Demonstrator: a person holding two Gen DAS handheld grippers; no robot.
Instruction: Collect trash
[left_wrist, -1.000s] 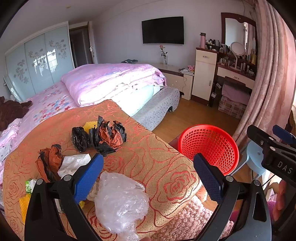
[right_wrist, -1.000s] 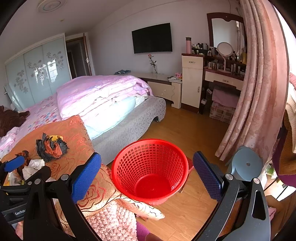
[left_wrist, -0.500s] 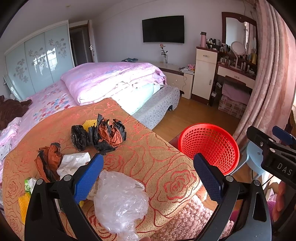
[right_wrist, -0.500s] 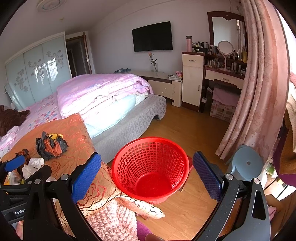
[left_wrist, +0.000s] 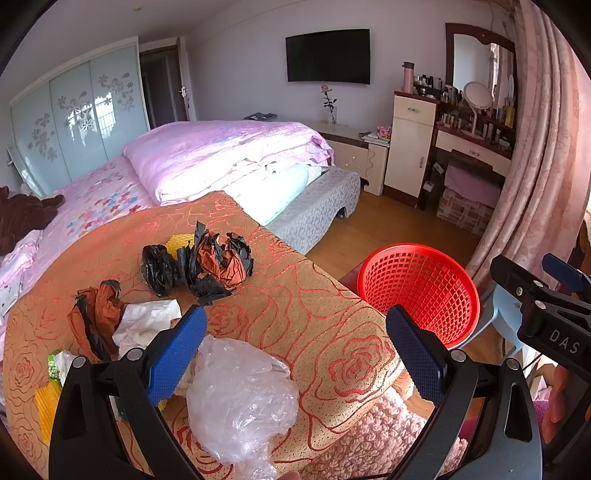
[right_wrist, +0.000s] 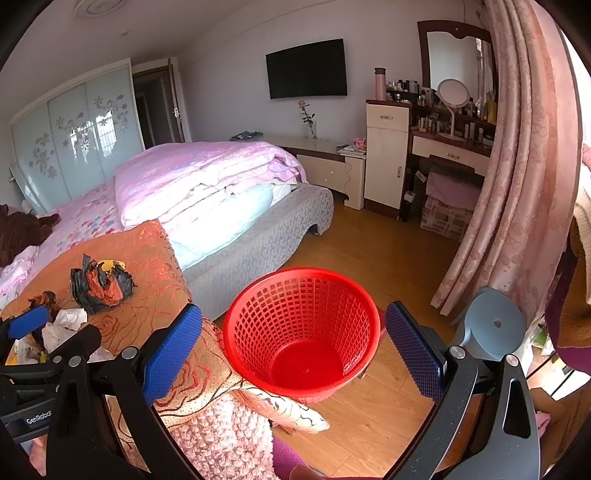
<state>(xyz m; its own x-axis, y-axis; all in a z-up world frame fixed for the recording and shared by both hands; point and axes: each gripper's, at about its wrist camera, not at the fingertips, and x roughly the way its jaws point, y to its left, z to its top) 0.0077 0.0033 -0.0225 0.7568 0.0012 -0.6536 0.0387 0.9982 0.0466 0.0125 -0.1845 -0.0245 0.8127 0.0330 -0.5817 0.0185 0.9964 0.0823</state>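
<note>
Trash lies on an orange rose-patterned blanket (left_wrist: 303, 317): a clear plastic bag (left_wrist: 240, 402) nearest me, white tissue (left_wrist: 144, 321), an orange-black wrapper (left_wrist: 96, 314), and a black and orange crumpled pile (left_wrist: 207, 262). My left gripper (left_wrist: 295, 354) is open and empty just above the clear bag. The empty red mesh basket (right_wrist: 303, 332) stands on the floor beside the blanket, also in the left wrist view (left_wrist: 417, 288). My right gripper (right_wrist: 293, 350) is open and empty, hovering over the basket. The crumpled pile (right_wrist: 101, 284) shows at left there.
A bed with folded pink quilts (left_wrist: 229, 158) lies behind the blanket. A blue plastic stool (right_wrist: 491, 325) stands right of the basket. Pink curtains (right_wrist: 517, 184) hang on the right. A dresser and vanity (right_wrist: 417, 155) line the far wall. The wood floor (right_wrist: 373, 247) stretches beyond the basket.
Both grippers have drifted only slightly; the views are almost unchanged. Nothing was picked up or released.
</note>
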